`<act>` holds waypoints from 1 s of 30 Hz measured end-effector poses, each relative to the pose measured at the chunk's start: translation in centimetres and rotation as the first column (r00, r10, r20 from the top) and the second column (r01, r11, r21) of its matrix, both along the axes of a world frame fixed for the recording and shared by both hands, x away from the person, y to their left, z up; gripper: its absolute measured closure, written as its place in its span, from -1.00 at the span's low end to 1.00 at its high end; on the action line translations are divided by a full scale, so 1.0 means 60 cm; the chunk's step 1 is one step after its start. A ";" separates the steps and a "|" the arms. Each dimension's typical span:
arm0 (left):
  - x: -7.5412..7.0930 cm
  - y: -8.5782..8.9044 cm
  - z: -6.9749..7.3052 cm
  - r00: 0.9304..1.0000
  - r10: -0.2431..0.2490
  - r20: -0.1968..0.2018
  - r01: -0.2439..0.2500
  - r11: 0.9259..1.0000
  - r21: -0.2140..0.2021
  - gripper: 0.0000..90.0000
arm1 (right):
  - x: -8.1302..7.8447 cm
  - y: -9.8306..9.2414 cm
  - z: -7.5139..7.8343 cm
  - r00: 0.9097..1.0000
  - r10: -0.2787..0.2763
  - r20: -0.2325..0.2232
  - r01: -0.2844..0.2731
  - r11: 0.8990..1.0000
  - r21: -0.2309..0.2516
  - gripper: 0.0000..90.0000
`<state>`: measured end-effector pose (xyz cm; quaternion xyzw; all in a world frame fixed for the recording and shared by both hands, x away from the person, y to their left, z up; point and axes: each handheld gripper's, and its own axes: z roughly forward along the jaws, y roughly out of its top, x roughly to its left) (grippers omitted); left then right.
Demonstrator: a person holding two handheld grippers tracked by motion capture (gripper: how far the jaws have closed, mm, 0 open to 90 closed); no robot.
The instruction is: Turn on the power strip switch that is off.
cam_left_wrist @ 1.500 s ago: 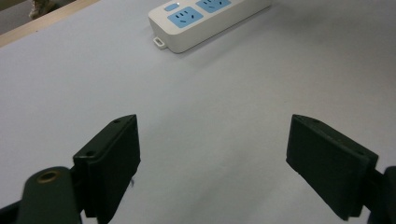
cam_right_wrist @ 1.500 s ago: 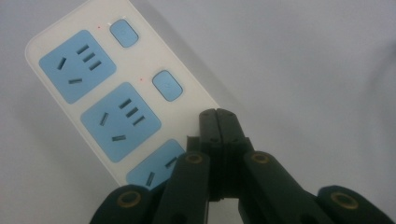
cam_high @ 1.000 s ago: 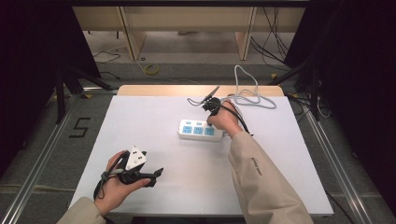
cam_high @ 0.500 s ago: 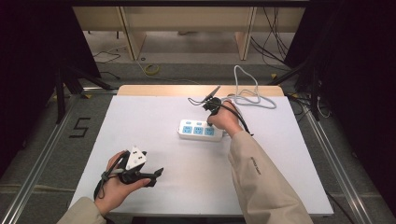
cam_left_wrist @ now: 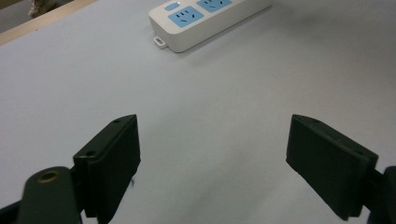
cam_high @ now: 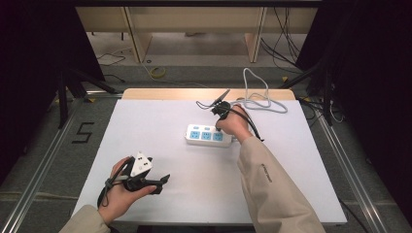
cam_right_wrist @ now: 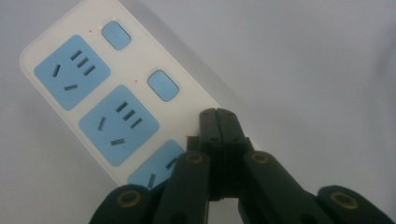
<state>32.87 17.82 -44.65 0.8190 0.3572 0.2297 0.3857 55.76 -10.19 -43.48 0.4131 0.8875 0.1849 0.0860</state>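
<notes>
A white power strip (cam_high: 208, 136) with three blue sockets and blue switch buttons was seen lying flat near the middle of the white bench (cam_high: 301, 174), toward its far half, with its pale cord (cam_high: 257, 99) looped off the far edge. The right gripper (cam_right_wrist: 218, 122) was held directly over the strip's cord end, its jaws pressed fully together with nothing between them, the closed tip set at the strip's third switch; whether it was touching could not be told. The left gripper (cam_left_wrist: 212, 154) was held low near the bench's near left corner, well apart from the strip, with its jaws spread wide and empty. A slip was judged possible: a closed tip pushed off-centre could be skidded from the small button (cam_right_wrist: 163, 85) onto the smooth casing, or the light strip could be shoved sideways, since it was braced by nothing. The trailing cord was also judged liable to be snagged by the right hand (cam_high: 235, 122) or that gripper's own cable. Plenty of bare bench was left on every side of the strip, especially toward the person, while the far edge and cord loop lay close behind the right hand.
</notes>
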 end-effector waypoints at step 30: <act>0.000 -0.002 0.000 1.000 0.005 0.003 -0.005 1.000 -0.002 -0.61 | -0.008 -0.018 0.026 0.997 -0.025 0.068 0.020 0.998 0.067 0.81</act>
